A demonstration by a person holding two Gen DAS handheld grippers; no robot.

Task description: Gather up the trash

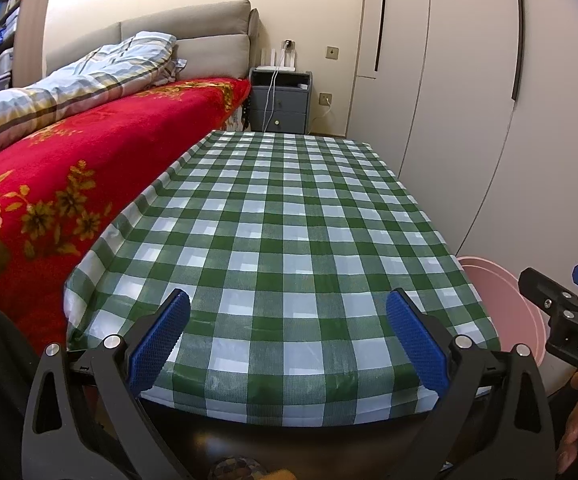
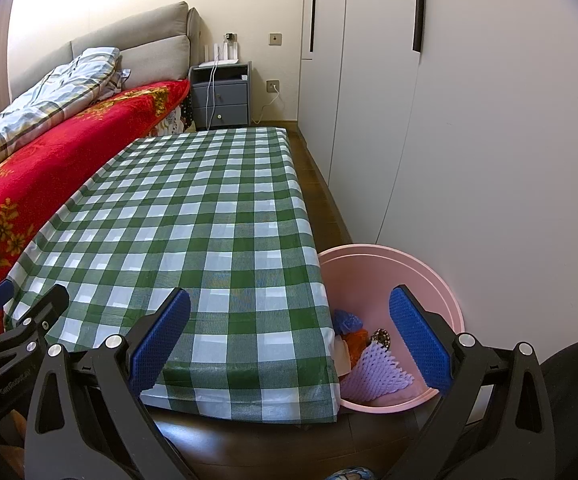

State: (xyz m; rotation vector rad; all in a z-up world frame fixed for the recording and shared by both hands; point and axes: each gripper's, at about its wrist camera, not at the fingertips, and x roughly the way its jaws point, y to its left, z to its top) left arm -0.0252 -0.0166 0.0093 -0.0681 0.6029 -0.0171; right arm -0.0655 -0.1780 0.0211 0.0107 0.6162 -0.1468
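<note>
At the far left lies a bed with a red floral blanket (image 1: 101,152), a plaid quilt (image 1: 69,84) bunched on top of it and a beige padded headboard (image 1: 193,32) behind. Beside the head of the bed stands a grey nightstand (image 1: 280,102) with a white router (image 1: 277,65) on it and a cable hanging down its front. Pressed against the bed's side is the surface, draped in a green-and-white checked tablecloth (image 1: 289,216).

The left gripper (image 1: 287,344) hovers at the near edge of this surface, its jaws spread wide with nothing between them. The right gripper (image 2: 289,344) hangs over the near right corner, its jaws likewise wide apart and holding nothing; one blue pad (image 2: 419,336) sits above the bucket.

Right of the surface, touching the cloth's hanging edge, a pink bucket (image 2: 441,292) stands on the wooden floor (image 2: 325,196). The trash is inside it: a purple foam net sleeve (image 2: 373,376), an orange crumpled piece (image 2: 357,344), a blue crumpled wrapper (image 2: 349,320) and a small dark patterned object (image 2: 381,337). White wardrobe doors (image 2: 489,120) fill the right side.
</note>
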